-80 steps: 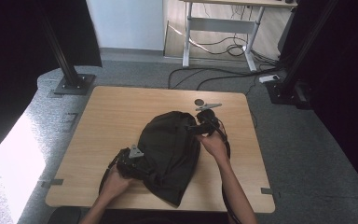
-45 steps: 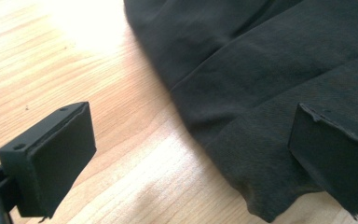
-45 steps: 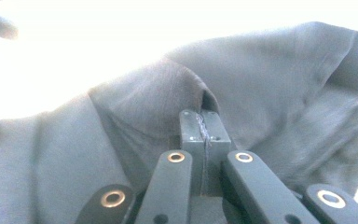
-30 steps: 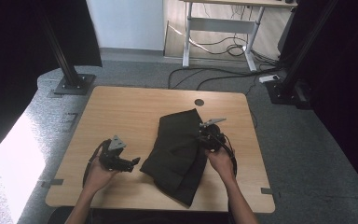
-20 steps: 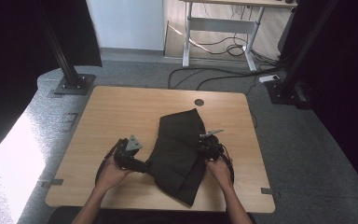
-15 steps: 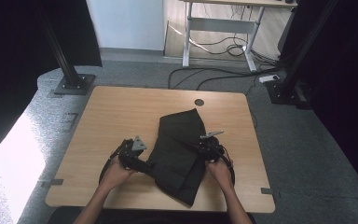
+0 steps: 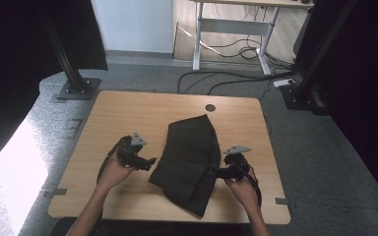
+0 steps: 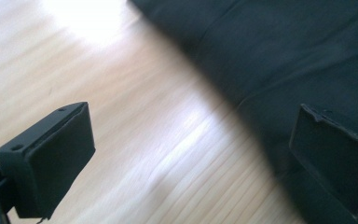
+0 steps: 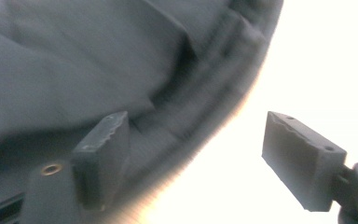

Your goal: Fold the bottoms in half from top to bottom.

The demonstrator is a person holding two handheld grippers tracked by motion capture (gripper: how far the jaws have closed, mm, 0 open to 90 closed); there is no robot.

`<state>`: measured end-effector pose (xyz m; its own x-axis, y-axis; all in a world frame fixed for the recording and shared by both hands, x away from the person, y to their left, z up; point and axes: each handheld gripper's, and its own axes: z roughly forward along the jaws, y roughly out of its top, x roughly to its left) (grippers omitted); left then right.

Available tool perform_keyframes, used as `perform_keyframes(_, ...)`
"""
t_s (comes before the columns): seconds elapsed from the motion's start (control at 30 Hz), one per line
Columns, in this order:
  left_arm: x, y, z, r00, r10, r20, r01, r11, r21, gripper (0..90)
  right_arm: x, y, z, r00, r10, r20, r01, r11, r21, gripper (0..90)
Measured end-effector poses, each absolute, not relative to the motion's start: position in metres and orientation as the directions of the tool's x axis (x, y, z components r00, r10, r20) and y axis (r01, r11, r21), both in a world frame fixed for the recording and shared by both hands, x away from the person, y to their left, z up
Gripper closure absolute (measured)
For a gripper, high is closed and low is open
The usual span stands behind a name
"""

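Bench (image 7: 128, 113): wooden top; bare surface to left and right of the cloth. A small round dark hole (image 7: 210, 107) sits near the far edge, apart from everything else.

Garment (image 7: 189, 160): a folded black garment, laid flat on the bench slightly right of centre. Its long axis runs from the far point near the hole down toward the person's edge, leaning a little rightward at the near end. Seams and folded layers show along its edges.

Left tongs (image 7: 147, 162): released, nothing between the jaws. They rest just beside the garment's left edge; in the left gripper view the cloth (image 8: 279, 60) lies ahead and toward the right-hand jaw, bare wood under the other.

Right tongs (image 7: 216, 172): jaws have just been opening and now stand apart. In the right gripper view the garment's layered edge (image 9: 121, 70) passes under the left-hand jaw, but the pads do not press on it; bright bench surface fills the rest of the gap.

Governing relation: the garment lies between the two tongs, each pointing inward across its short axis. Judged nearer: the right tongs, already at the edge; the left remains just clear of it.

Likely step: a fresh grasp on both side edges, in my judgement.
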<state>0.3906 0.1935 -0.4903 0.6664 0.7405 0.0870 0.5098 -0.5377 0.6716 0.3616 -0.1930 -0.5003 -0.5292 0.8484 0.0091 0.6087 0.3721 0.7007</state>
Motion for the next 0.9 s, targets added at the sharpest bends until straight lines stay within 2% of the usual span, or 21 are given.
perform_keyframes(0.13,0.379,0.223,-0.513,0.624,0.776,0.089,0.553,-0.520,0.651,0.0,0.358,-0.220,-0.517,-0.489,0.872,0.013,0.630,0.343,0.696,14.7)
perform_keyframes(0.33,0.368,0.256,-0.543,0.583,0.809,0.069,0.599,-0.486,0.636,0.0,0.353,-0.253,-0.540,-0.415,0.908,0.052,0.647,0.254,0.719,12.3)
perform_keyframes(0.37,0.368,0.259,-0.545,0.579,0.814,0.044,0.602,-0.463,0.651,0.0,0.354,-0.256,-0.542,-0.409,0.911,0.052,0.648,0.250,0.719,11.6)
perform_keyframes(0.47,0.367,0.263,-0.547,0.572,0.820,0.013,0.611,-0.437,0.660,0.0,0.355,-0.260,-0.551,-0.392,0.919,0.051,0.651,0.238,0.721,9.0)
perform_keyframes(0.53,0.367,0.263,-0.548,0.577,0.817,0.008,0.610,-0.437,0.661,0.0,0.354,-0.260,-0.556,-0.392,0.920,0.025,0.631,0.248,0.735,4.2)
perform_keyframes(0.9,0.368,0.265,-0.548,0.541,0.841,-0.005,0.635,-0.405,0.657,0.0,0.352,-0.258,-0.557,-0.386,0.923,0.010,0.635,0.257,0.728,3.1)
